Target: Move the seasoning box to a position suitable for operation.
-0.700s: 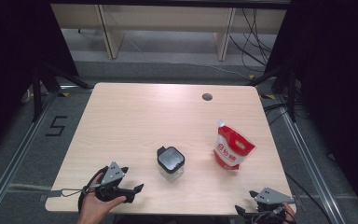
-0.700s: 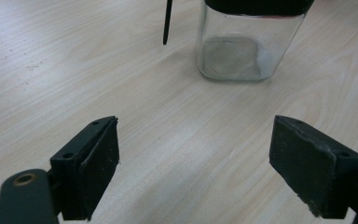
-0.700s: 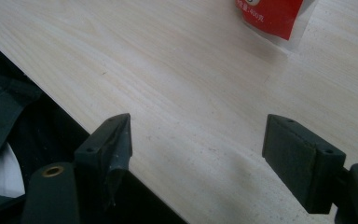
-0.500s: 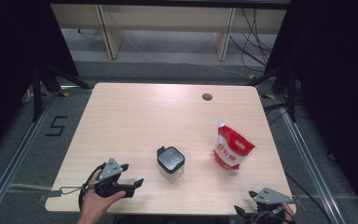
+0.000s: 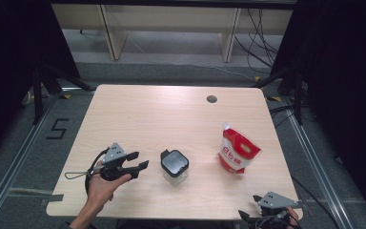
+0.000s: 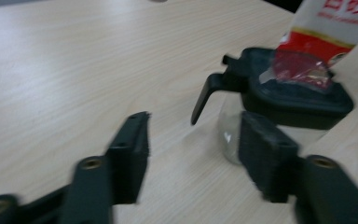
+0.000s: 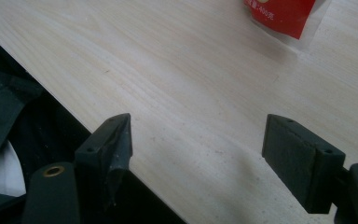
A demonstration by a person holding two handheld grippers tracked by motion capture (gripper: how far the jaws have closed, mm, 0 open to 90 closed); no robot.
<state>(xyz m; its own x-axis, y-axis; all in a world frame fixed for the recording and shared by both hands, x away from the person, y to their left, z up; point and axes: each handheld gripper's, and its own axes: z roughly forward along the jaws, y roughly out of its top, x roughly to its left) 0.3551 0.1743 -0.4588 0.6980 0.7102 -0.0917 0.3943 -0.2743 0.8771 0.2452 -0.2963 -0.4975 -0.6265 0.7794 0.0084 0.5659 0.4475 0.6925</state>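
A clear jar with a black flip lid (image 5: 174, 165) stands near the table's front middle. In the left gripper view the jar (image 6: 279, 105) is just beyond the jaws, its lid latch pointing left. A red and white pouch (image 5: 237, 153) stands to the jar's right; the pouch (image 6: 328, 28) rises behind the jar, and its lower edge (image 7: 284, 16) is at the top of the right gripper view. My left gripper (image 5: 139, 161) is open, held by a hand a short way left of the jar. My right gripper (image 5: 249, 217) is open at the table's front right edge, with nothing between its jaws.
The wooden table (image 5: 162, 114) has a round cable hole (image 5: 212, 99) at the back right. Dark floor and metal rails surround it; a "5" mark (image 5: 57, 129) lies on the floor to the left. Cables trail behind the table.
My left gripper has moved forward and right, closer to the jar. The right gripper has stayed at the front edge.
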